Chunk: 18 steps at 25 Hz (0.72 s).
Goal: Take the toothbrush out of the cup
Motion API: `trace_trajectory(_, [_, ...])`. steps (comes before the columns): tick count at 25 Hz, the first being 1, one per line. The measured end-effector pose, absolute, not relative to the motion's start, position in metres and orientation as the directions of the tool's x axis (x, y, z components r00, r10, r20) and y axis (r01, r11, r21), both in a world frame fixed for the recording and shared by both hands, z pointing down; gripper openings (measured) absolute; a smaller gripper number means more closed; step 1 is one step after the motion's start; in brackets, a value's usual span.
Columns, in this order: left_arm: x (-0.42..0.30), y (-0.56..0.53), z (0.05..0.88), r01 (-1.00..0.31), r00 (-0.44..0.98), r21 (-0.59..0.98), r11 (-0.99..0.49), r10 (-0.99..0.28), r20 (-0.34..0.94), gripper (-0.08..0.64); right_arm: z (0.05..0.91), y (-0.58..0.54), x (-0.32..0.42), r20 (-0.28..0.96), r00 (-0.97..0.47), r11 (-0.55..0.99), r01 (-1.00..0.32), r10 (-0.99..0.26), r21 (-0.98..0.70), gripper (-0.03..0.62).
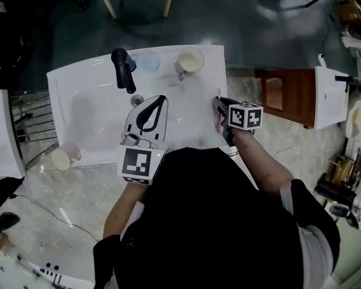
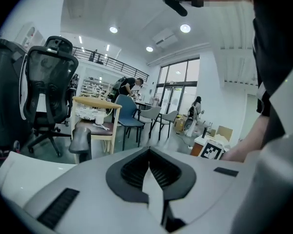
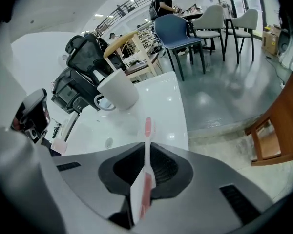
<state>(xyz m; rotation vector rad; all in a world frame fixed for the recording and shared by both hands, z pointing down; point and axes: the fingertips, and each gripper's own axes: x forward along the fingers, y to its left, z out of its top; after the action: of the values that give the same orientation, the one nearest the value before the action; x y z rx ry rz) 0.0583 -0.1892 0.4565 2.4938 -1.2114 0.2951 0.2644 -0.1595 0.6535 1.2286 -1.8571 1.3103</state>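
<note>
Pink toothbrush [image 3: 147,128] clamped in right hand-held gripper [image 3: 147,147], lower end hidden, left hand-held gripper [image 2: 149,152] closed empty

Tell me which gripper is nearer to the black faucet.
Left. The left gripper sits close in front of the black faucet; the right gripper is farther right.

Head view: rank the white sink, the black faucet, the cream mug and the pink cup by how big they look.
1. white sink, by far the largest.
2. black faucet, longer than either cup.
3. cream mug and pink cup: they look about alike, so not ranked.
</note>
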Motion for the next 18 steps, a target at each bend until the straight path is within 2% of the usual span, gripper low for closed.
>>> trace_trajectory(8, [0.047,-0.194,0.466,-0.763,0.646,0.278,-0.583,-0.694,0.317,0.014,0.656,-0.158,0.264,0.855,-0.363,0.11,-0.931,-0.369,-0.348,0.041])
trace_trajectory(18, [0.05,-0.194,0.454,-0.724,0.689,0.251,-0.642,-0.663,0.293,0.014,0.625,-0.155,0.277,0.809,-0.327,0.052,-0.936,-0.488,-0.348,0.041])
